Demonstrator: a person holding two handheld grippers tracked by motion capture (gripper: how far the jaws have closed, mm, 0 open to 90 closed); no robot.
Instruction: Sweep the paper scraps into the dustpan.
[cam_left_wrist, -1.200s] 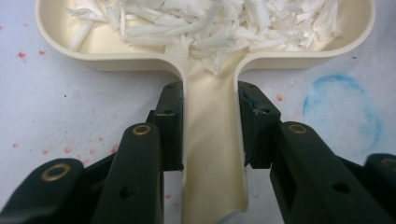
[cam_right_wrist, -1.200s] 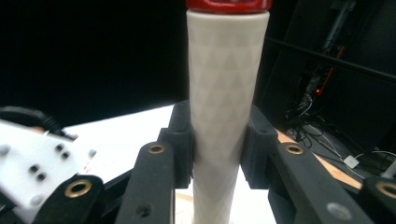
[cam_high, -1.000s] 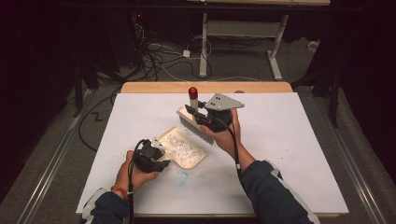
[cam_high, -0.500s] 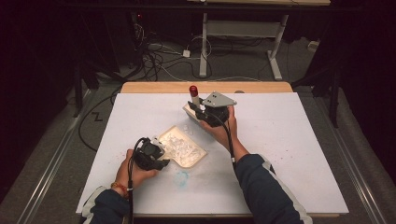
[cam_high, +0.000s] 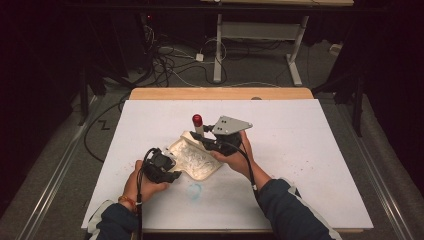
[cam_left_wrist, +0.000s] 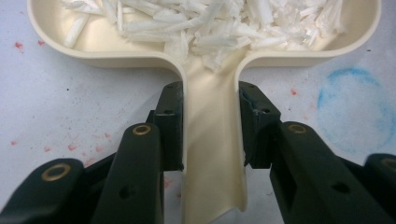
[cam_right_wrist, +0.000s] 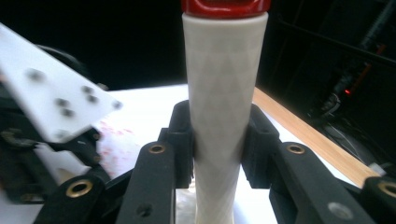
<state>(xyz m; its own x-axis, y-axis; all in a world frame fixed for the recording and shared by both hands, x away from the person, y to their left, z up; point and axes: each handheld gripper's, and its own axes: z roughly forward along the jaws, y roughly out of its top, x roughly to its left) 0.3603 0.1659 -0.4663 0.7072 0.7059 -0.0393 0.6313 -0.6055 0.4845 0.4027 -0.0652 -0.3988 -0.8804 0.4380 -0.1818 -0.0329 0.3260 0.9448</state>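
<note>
while the left gripper (cam_high: 167, 167) clamps the handle of the cream dustpan (cam_left_wrist: 212, 154) from both sides, its jaws pressed flat on the handle walls, the pan lies low on the white table (cam_high: 310, 150) just left of the frame's centre in the high view. that grip looks meant to pin the pan in place so it cannot slide as something is swept or pushed into it. the pan already holds a heap of white shredded scraps (cam_left_wrist: 219, 25), piled across its wide tray toward the top of the left gripper view.

the right gripper (cam_high: 212, 142) is closed tight around a pale brush handle (cam_right_wrist: 222, 107) with a red cap (cam_high: 197, 120), jaws squeezing it on either side. in the high view it sits at the pan's upper right edge, near the middle of the frame. holding the handle low probably gives firm control of the head, which i cannot make out here.

the dustpan's long axis runs from its handle at the lower left of the high view to its tray at the upper right, mouth facing away from the left hand. the brush handle stands nearly upright, red cap at the top, long axis vertical, tilted slightly.

a faint blue ring stain (cam_high: 194, 190) marks the table just below the pan.
</note>
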